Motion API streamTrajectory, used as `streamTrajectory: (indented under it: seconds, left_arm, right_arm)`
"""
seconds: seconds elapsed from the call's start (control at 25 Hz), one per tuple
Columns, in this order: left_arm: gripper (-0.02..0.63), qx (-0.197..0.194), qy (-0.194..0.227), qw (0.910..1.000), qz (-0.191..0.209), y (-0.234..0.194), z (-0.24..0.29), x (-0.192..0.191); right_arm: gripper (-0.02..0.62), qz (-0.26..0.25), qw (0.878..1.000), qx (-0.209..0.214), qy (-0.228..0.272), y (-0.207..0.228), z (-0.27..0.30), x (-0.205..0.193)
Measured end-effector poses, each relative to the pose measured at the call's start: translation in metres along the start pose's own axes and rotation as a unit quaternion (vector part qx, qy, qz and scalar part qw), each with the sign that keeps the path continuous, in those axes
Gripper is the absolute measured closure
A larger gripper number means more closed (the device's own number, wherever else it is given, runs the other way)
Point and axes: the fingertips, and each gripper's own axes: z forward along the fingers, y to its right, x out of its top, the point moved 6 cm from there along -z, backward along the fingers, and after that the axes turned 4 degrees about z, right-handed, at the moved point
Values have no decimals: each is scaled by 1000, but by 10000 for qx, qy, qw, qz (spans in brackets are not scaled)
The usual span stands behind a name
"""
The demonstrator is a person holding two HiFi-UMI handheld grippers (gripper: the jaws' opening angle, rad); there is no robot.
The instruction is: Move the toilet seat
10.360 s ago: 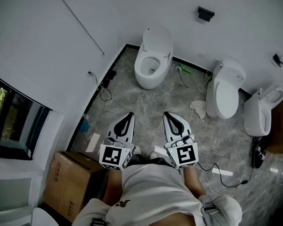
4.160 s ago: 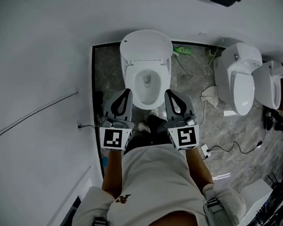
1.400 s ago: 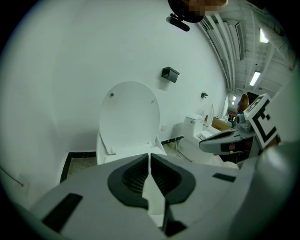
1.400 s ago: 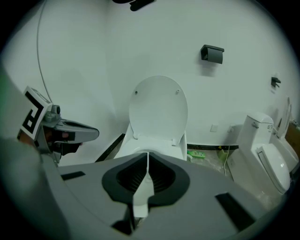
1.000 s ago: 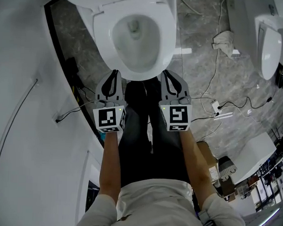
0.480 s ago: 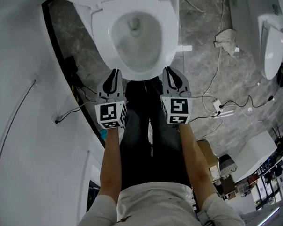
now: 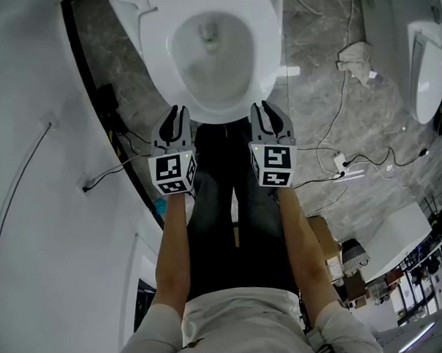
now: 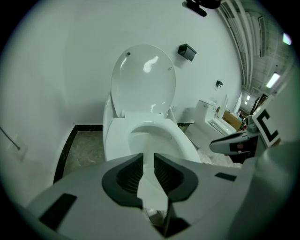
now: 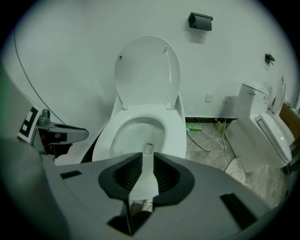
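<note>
My left gripper and right gripper hang near the front edge of the toilet seat, which lies flat on the bowl. Both jaws have just been opening slightly, with nothing between them. The lid stands upright.

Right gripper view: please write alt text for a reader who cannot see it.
A white toilet stands against a wall, lid raised and seat down. In front, the right gripper holds nothing; its jaws have just been opening a little. The left gripper shows at the left edge, a second toilet at the right.
</note>
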Motion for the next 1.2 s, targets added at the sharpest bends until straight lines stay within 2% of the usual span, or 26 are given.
streamTrajectory:
  seconds: [0.24,0.8,1.04,1.2]
  left_arm:
    - [477,40,-198,9997,-105,-4,10,-18]
    - [388,226,-656,9969,-383,-17,30,-56]
    - [321,207,-812,9956,-418,-18,36,-66]
    - [269,191,-893,9944,-534,-17,41,-72]
  right_arm:
    - [459,134,9994,-90,-298,9,16,-20]
    - [320,378,9964,-209,-733,20,46,-50]
    - [252,618,9934,64,-959,15,55,-66]
    - [227,792,9919,60,-990,17,61,-73]
